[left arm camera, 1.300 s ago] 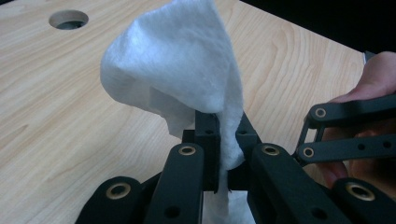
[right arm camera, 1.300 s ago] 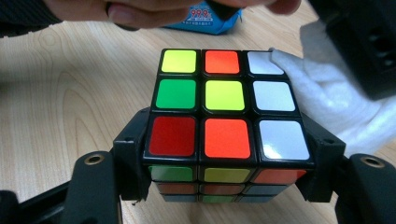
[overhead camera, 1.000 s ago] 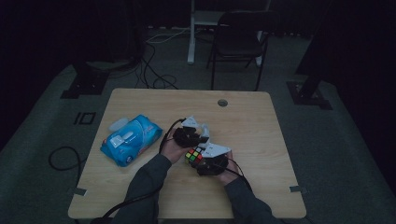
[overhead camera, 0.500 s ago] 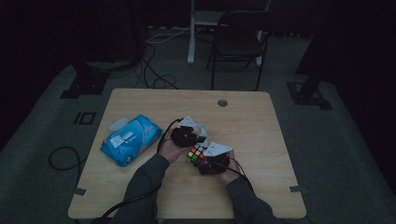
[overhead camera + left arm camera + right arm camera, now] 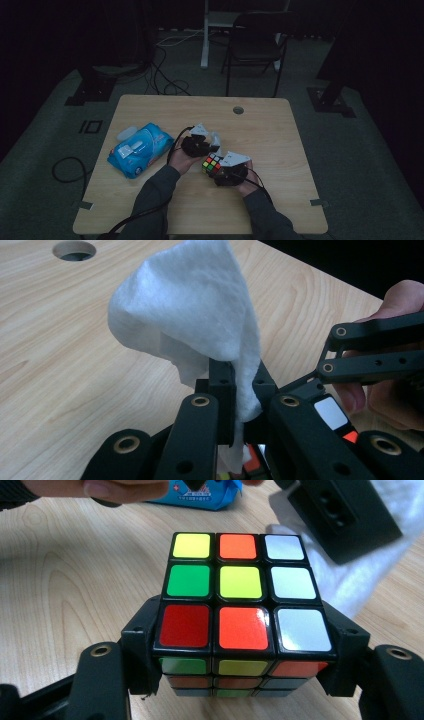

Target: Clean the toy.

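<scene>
No writing can be read anywhere: the blue pack (image 5: 139,149) at the left of the tabletop (image 5: 280,135) carries white and red markings, but they are too small and dim in the high view, and the strip of it at the top of the right gripper view (image 5: 210,492) is cut off and blurred.

The cube (image 5: 240,610) is clamped between the jaws of the right gripper (image 5: 240,680), held just above the wood near the person's side of the tabletop, right of centre. That view gives its upper face square by square: yellow, orange, white across the far row; green, yellow, white in the middle; red, orange, white nearest. In the high view the cube (image 5: 212,163) is a small speck of colour between the two hands.

The left gripper (image 5: 240,385) has its jaws clenched on a white wipe (image 5: 195,320), which stands up in a crumpled peak above them. Its view also catches the round hole (image 5: 74,249) in the tabletop and the right hand (image 5: 395,390) just beside it. In the high view the left gripper (image 5: 202,142) sits just behind the cube, touching or nearly so; which, I cannot tell. The right gripper view shows the wipe (image 5: 350,580) lying just behind the cube.
</scene>
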Demonstrator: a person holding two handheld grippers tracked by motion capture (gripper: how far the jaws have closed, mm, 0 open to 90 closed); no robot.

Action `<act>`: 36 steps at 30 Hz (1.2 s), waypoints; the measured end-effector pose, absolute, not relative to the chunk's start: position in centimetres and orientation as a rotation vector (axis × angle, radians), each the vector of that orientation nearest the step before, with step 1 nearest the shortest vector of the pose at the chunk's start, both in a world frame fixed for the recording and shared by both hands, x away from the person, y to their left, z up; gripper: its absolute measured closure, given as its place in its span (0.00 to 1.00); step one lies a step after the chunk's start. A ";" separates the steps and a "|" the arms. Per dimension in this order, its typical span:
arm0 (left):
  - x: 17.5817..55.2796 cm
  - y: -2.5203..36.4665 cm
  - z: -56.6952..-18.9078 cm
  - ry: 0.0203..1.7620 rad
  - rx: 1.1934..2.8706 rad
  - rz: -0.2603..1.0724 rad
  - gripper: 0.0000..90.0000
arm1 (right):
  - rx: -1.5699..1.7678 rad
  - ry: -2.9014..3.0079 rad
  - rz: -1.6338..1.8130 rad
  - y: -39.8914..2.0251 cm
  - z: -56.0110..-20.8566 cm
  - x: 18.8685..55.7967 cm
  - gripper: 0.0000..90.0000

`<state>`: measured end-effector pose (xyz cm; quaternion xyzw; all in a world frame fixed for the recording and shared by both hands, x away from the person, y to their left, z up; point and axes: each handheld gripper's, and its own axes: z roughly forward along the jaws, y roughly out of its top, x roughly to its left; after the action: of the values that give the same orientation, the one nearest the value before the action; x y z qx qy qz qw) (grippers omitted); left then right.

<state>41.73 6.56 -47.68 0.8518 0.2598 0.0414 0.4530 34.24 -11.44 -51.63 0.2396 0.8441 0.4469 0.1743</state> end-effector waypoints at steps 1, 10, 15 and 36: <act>41.7 6.5 -47.7 0.641 2.104 0.100 0.97 | 0.677 2.394 1.268 -11.4 -51.7 34.2 0.38; 41.5 5.5 -47.6 0.616 2.103 0.083 0.97 | 0.667 2.403 1.270 -10.8 -51.9 34.1 0.38; 41.4 5.2 -47.3 0.603 2.099 0.078 0.97 | 0.669 2.407 1.268 -10.7 -52.0 34.2 0.38; 41.5 5.4 -47.4 0.612 2.093 0.078 0.97 | 0.674 2.393 1.260 -11.0 -51.8 34.1 0.38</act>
<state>41.47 5.39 -47.36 0.8508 0.2488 0.0316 0.4617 34.12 -10.99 -51.78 0.2381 0.8452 0.4449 0.1762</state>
